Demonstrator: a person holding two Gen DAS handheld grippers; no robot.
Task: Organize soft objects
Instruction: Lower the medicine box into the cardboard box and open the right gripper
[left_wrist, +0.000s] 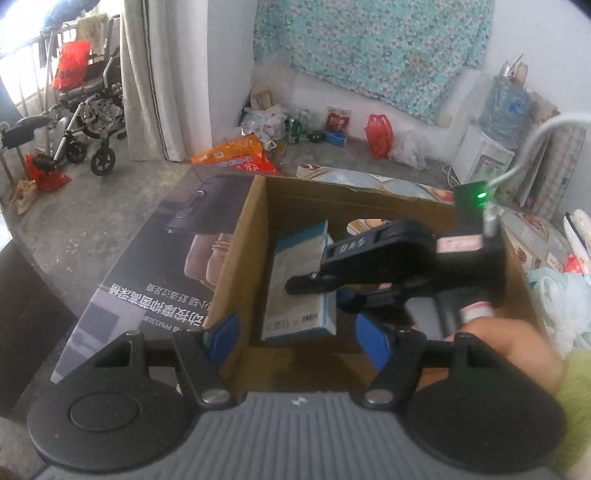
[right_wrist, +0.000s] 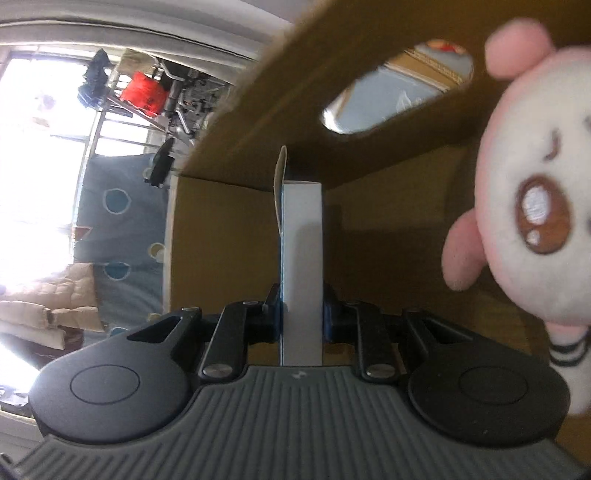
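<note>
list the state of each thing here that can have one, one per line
cardboard box: open at the top, oval handle hole in its far wall
blue and white carton: inside the box, gripped by its narrow sides
right gripper: shut on the carton, reaching into the box
left gripper: open, nothing between its pads, at the box's near edge
pink plush toy: inside the box, beside the carton, not gripped

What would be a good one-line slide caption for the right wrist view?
Right gripper, shut on a white box, inside a cardboard box beside a pink plush toy.
</note>
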